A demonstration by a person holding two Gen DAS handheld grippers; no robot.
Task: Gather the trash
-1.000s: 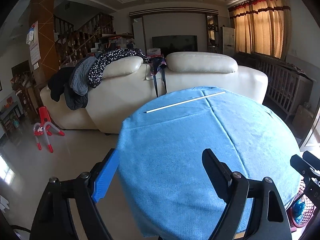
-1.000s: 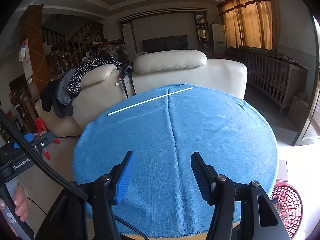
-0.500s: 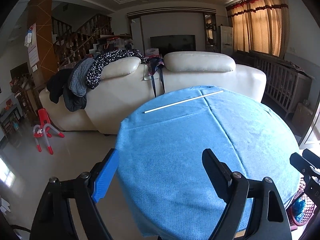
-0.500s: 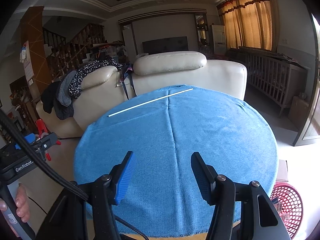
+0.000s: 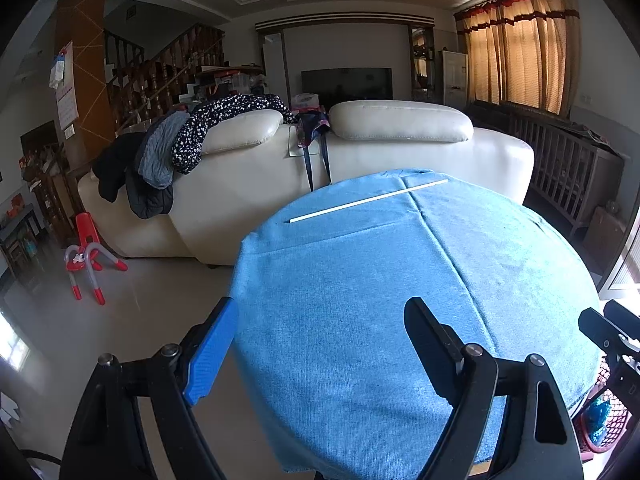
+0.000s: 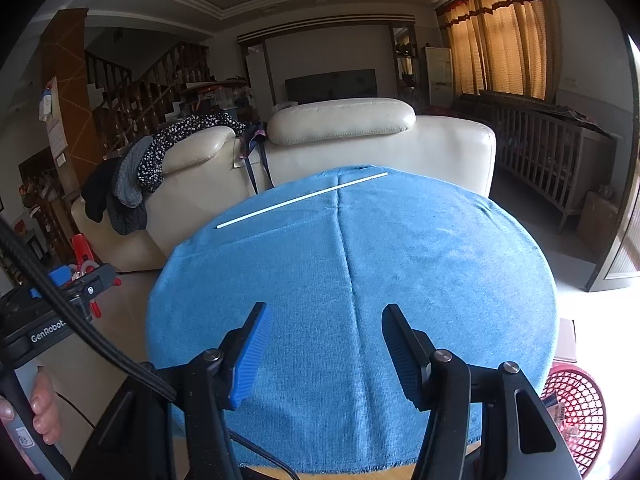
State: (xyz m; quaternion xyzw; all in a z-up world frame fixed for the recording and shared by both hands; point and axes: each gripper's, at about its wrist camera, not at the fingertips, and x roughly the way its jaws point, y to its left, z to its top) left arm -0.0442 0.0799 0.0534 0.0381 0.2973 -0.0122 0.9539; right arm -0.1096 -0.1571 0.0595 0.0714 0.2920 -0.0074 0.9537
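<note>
Behind the round table stood a cream sofa with clothes heaped over its left end, and a staircase and curtained windows filled the rest of the living room. A blue cloth covered the table, and the only piece of trash I could see on it was a thin white stick, lying slantwise near the far edge, well apart from both of my tools.

My left gripper hung over the near left rim of the table with its jaws wide and nothing between them. My right gripper hovered above the near middle of the cloth, its jaws parted more narrowly and equally empty. I judged this to be the pause ahead of the reach: nothing was gripped, and the stick had not been touched.

The next move, as I saw it, called for a long stretch across the table and a low, flat approach, since so slim a stick lying flush on cloth gives the pads little to bite. Closing across its width near the middle seemed the safest choice.

A red mesh basket sat on the floor at the table's near right, beside my right hand's side. It already held some scraps, with bits of blue and white showing through the mesh, though I could not tell what they were.
</note>
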